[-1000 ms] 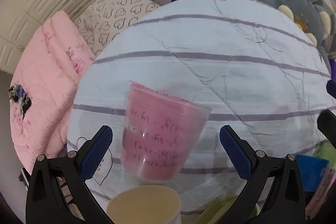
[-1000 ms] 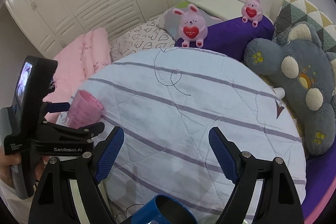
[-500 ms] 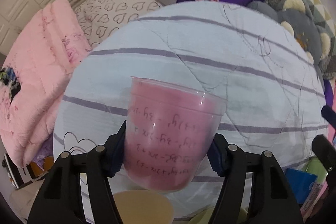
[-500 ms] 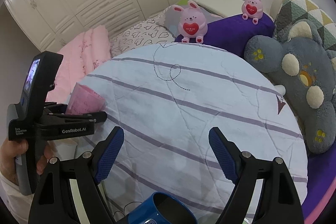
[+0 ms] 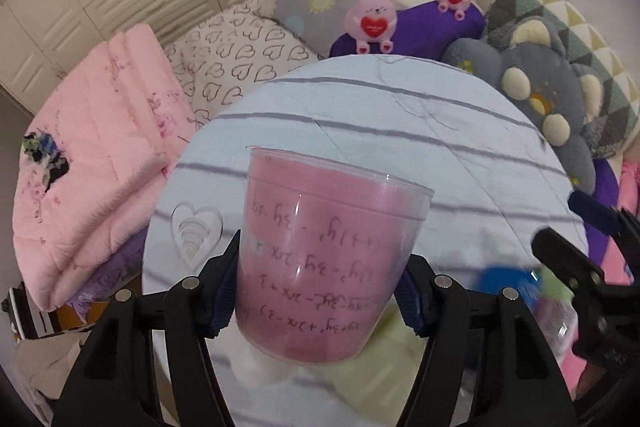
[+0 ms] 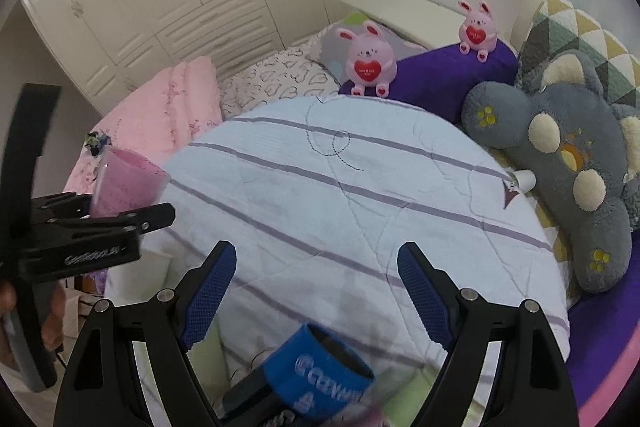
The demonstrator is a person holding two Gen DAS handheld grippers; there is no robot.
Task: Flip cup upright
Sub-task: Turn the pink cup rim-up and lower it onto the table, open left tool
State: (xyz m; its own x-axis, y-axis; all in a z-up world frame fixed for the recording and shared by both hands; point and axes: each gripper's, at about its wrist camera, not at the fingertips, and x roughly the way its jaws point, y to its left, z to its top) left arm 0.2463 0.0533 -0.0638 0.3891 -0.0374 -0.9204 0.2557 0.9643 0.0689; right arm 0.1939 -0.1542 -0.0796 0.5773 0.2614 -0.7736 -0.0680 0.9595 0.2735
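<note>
With its mouth up, the pink cup (image 5: 332,263) sits clamped in the left tongs (image 5: 320,291), unreleased; right tongs (image 6: 316,291) gape apart.

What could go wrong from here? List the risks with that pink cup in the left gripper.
1. The left gripper pinches only the narrow lower half of the clear pink cup; the thin tapered wall could slip or crumple as it turns.
2. The cup seems to be held off the striped quilt, a soft surface on which it could tip when released.
3. The open right gripper hovers over a blue mug close by; the two tools could collide.
</note>
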